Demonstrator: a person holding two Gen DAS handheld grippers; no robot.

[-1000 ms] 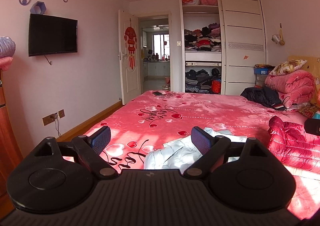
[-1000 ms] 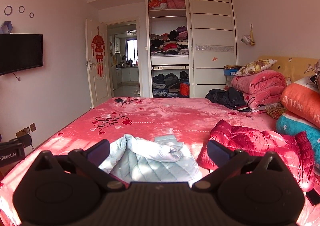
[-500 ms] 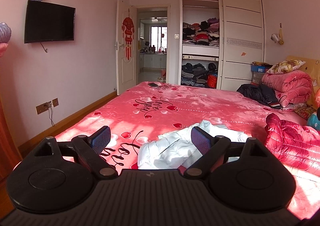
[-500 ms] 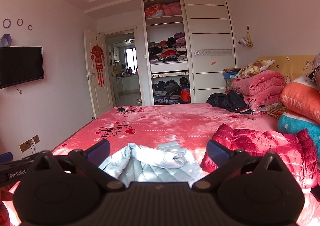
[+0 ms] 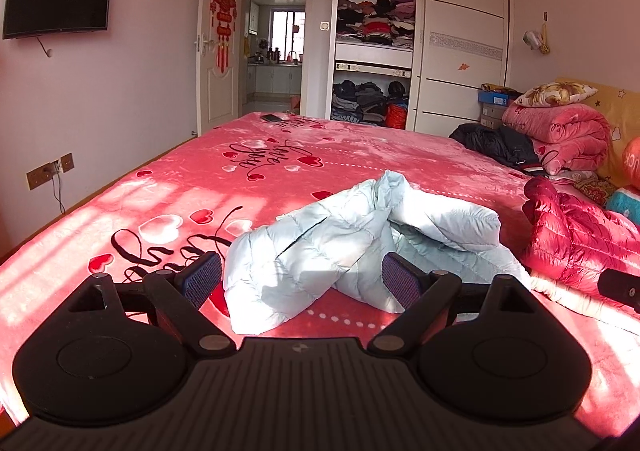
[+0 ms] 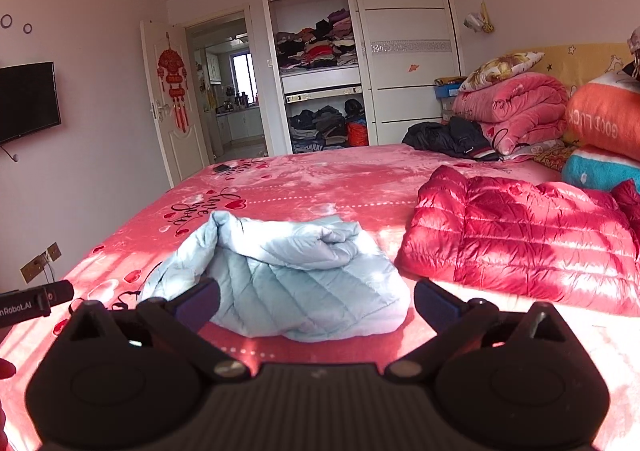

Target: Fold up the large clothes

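Both grippers have dropped closer to the pale blue jacket (image 5: 360, 239), crumpled mid-bed (image 5: 280, 155). Left gripper (image 5: 301, 279) and right gripper (image 6: 316, 301) hover, fingers apart, holding nothing. Folding seems not yet begun; next, spread it flat. A red jacket (image 6: 520, 235) just right crowds that side.

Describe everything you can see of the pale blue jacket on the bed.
The pale blue jacket is a quilted puffer with stitched diagonal and straight channels and a soft matte fabric. It lies crumpled, not flat, on the red heart-print blanket; one part is humped up and flopped over the body. Sunlight dapples it. It sits apart from the red puffer jacket to its right. Neither tongs touches it; both are open.
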